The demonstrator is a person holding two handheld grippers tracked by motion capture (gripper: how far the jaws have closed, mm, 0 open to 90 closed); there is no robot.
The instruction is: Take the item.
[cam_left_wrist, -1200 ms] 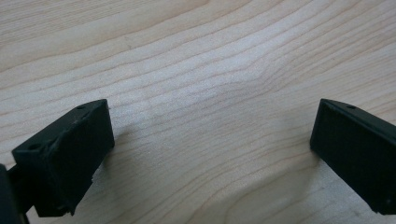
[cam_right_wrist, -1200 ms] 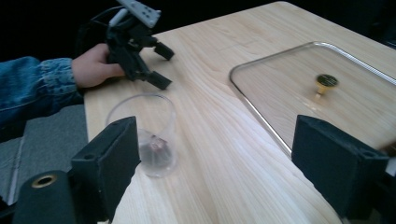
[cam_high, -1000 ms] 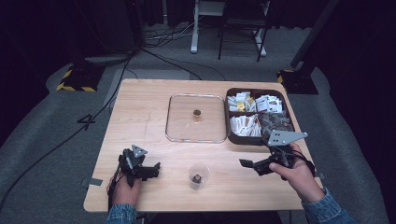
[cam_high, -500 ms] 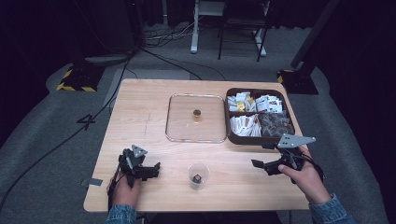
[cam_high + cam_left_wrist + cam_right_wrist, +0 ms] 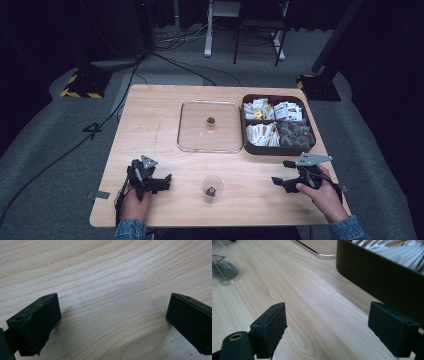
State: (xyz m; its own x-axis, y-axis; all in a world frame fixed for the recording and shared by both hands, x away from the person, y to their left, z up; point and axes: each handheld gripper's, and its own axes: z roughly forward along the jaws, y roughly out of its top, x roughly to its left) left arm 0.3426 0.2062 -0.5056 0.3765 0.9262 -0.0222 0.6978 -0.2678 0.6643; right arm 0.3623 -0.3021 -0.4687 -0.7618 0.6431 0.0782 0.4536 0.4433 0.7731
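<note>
A clear plastic cup (image 5: 212,188) with a small dark thing inside stands near the table's front edge, between both hands; it also sits at the upper left of the right gripper view (image 5: 223,270). My left gripper (image 5: 161,183) rests low on the wood at the front left, jaws wide apart and empty (image 5: 112,322). My right gripper (image 5: 281,181) is at the front right, just in front of the brown box (image 5: 277,148), open with nothing between its jaws (image 5: 327,335). A clear square tray (image 5: 210,146) holds a small brown object (image 5: 211,121).
The brown divided box (image 5: 382,277) holds several white packets and dark wrapped items. The wooden table (image 5: 150,125) ends close in front of both hands. A grey floor with cables and stands surrounds it.
My right gripper has shifted to the right and slightly nearer the front edge. The left gripper has stayed where it was.
</note>
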